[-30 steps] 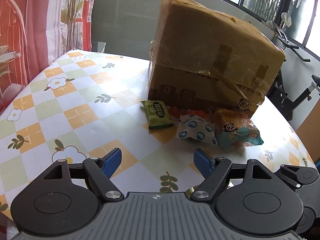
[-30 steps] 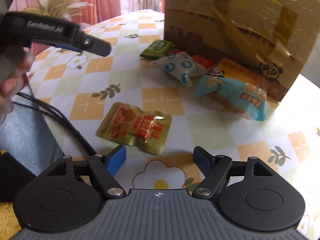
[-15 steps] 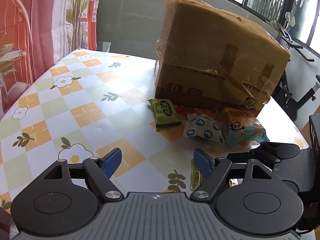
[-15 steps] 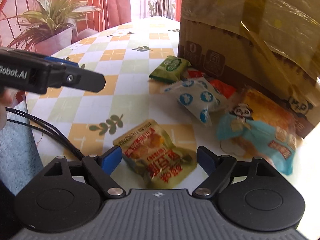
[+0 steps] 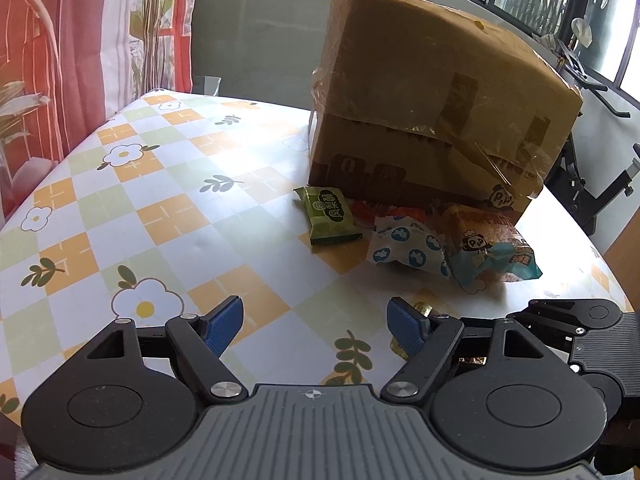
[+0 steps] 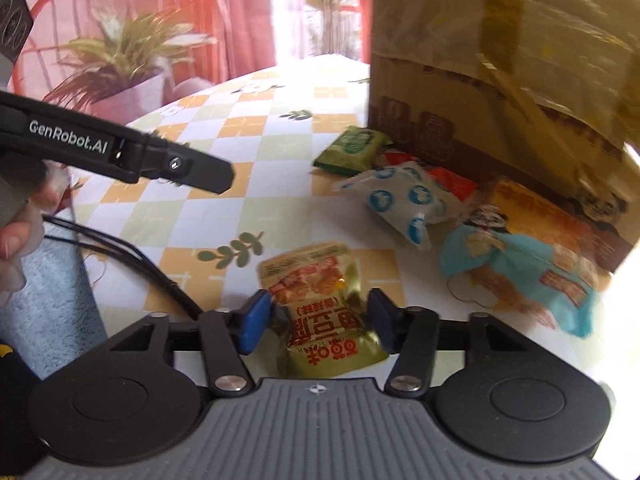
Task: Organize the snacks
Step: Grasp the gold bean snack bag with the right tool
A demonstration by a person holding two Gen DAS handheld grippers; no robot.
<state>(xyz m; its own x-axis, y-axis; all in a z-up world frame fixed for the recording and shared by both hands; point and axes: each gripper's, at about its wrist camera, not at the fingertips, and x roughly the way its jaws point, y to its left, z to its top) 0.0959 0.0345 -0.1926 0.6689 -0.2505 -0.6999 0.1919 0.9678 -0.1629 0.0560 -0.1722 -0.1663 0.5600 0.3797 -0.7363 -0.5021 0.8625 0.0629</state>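
My right gripper (image 6: pixel 318 316) is closing its jaws on a gold snack packet (image 6: pixel 316 280) that lies on the table; both blue pads press its crumpled sides. The left gripper (image 5: pixel 316 320) hovers open over bare tablecloth, with nothing between its fingers. Further back, against a taped cardboard box (image 5: pixel 432 112), lie a green packet (image 5: pixel 332 216), a white packet with blue dots (image 5: pixel 408 248), a teal panda packet (image 5: pixel 492 256) and a red packet (image 5: pixel 400 214). In the left wrist view only a gold corner (image 5: pixel 422 308) of the held packet shows.
The round table (image 5: pixel 160 208) has a checked flower cloth. Black cables (image 6: pixel 120 252) trail over its near left edge beside a person's hand (image 6: pixel 12 240). A potted plant (image 6: pixel 120 60) stands behind the table, and exercise equipment (image 5: pixel 600 184) stands at the right.
The right gripper moved forward over the gold packet and its jaws came together on it, crumpling it. The left gripper stayed where it was, still open.
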